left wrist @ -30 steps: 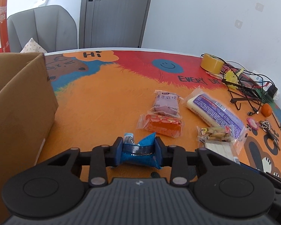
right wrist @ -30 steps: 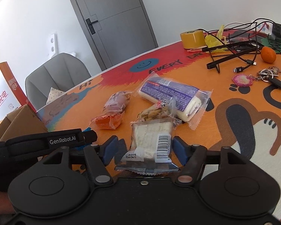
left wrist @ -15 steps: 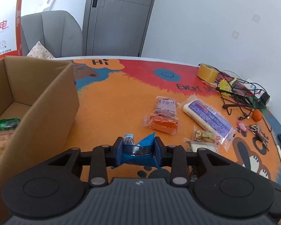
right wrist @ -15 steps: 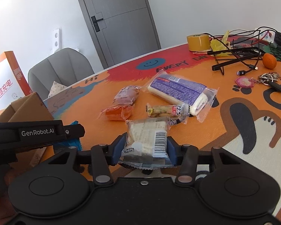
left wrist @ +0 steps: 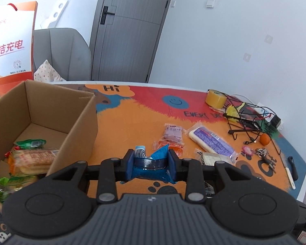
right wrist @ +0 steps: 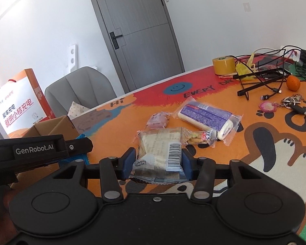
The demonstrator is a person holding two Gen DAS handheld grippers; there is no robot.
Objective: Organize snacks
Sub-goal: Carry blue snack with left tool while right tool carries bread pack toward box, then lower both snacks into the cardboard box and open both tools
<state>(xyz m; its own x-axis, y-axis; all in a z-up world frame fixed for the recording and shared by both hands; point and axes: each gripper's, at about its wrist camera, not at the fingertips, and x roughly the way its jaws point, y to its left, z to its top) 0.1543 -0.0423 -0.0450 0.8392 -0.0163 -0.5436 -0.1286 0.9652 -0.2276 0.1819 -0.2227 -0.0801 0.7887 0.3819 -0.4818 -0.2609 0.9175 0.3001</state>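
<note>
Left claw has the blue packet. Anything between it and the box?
Only the box's near wall. The left claw, shut on the blue packet, is right of and outside the box; it must clear that wall. The top is open, with snacks already inside.

The tabletop (left wrist: 132, 126) carries an orange, red and blue cartoon print with black lettering, a blue smiley and black paw marks. The cardboard box (left wrist: 75, 126) is plain brown. The left tool (left wrist: 151, 164) has blue pads on a blue packet (left wrist: 159, 157); the right tool (right wrist: 158, 161), black with blue pads, pinches a clear wrapper (right wrist: 159, 151) bearing a black-and-white barcode. The long pack (right wrist: 206, 116) is white with a purple label. The tape roll (right wrist: 223, 65) is yellow, the fruit (right wrist: 293, 82) orange.
</note>
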